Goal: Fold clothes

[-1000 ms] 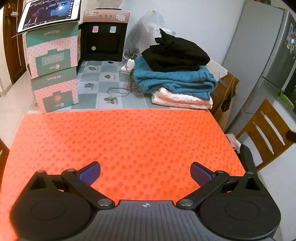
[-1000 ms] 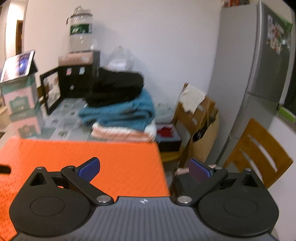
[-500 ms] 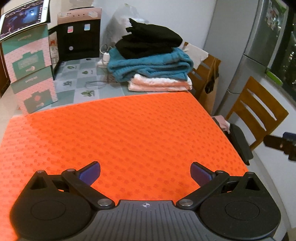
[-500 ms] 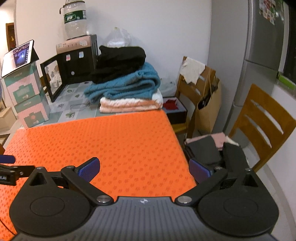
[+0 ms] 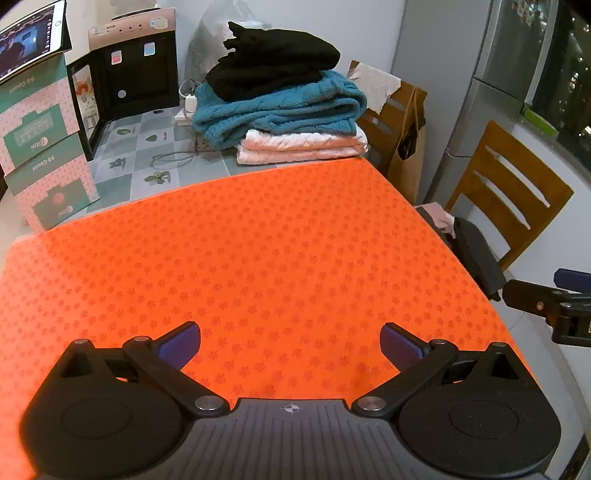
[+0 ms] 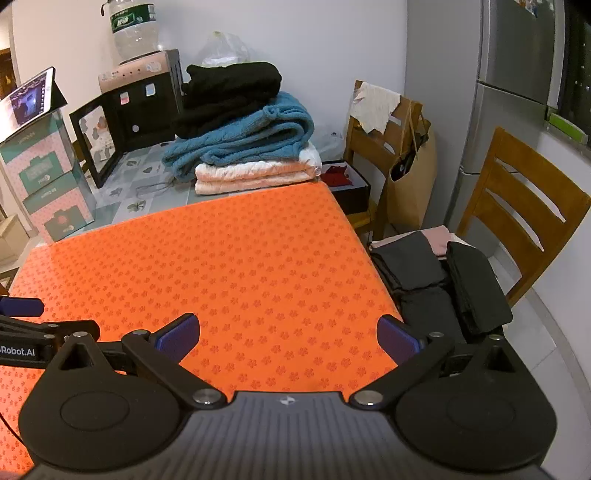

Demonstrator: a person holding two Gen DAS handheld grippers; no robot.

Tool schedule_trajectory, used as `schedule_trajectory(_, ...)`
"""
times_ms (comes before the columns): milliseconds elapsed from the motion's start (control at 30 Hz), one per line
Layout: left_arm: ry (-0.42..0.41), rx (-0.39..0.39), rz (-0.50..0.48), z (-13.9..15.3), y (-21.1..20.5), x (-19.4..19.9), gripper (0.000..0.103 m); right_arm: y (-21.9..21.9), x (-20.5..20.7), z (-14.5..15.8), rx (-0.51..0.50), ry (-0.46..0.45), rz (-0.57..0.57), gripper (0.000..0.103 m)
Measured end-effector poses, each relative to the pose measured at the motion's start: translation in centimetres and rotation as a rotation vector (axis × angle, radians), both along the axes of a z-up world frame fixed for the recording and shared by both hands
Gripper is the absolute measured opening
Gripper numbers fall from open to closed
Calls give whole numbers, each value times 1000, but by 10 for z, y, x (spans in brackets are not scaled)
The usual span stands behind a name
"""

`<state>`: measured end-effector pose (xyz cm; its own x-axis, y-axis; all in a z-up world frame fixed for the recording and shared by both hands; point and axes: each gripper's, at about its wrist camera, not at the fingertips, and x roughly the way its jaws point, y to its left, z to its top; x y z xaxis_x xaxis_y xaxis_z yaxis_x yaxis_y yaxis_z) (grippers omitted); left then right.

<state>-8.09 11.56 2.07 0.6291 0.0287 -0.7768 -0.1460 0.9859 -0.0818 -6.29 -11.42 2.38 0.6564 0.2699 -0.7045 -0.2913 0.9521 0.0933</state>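
A folded stack sits at the far end of the table: a black garment (image 5: 269,59) on a teal knit (image 5: 280,110) on a white-and-pink one (image 5: 299,147). The same stack (image 6: 243,147) shows in the right wrist view. Dark grey and pink clothes (image 6: 439,277) lie piled on a chair seat right of the table, partly seen as a pile (image 5: 469,247) in the left wrist view. My left gripper (image 5: 290,345) hangs open over the near part of the orange mat (image 5: 240,258), holding nothing. My right gripper (image 6: 288,338) is open and holds nothing, over the mat's (image 6: 221,266) near right corner.
Two pink-and-green boxes (image 5: 40,147) with a tablet (image 5: 29,33) on top stand at the far left. A black water dispenser (image 5: 136,70) and a cable (image 5: 173,158) are behind the mat. Wooden chairs (image 6: 517,218), a paper bag (image 6: 410,184) and a fridge (image 6: 517,92) stand to the right.
Both cameras swung and shifted. The left view turned rightward, bringing the chair and the right gripper into sight. The right view moved left and tilted down over the mat.
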Motion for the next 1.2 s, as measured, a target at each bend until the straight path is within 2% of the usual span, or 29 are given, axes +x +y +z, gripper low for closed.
schedule_trajectory(800, 52, 4, -70, -13, -12, 0, 103, -6, -6, -26, 23, 101, -77, 103)
schedule_trajectory(1200, 64, 18, -121, -14, -16, 4, 103, -9, -13, -29, 22, 108, -121, 103)
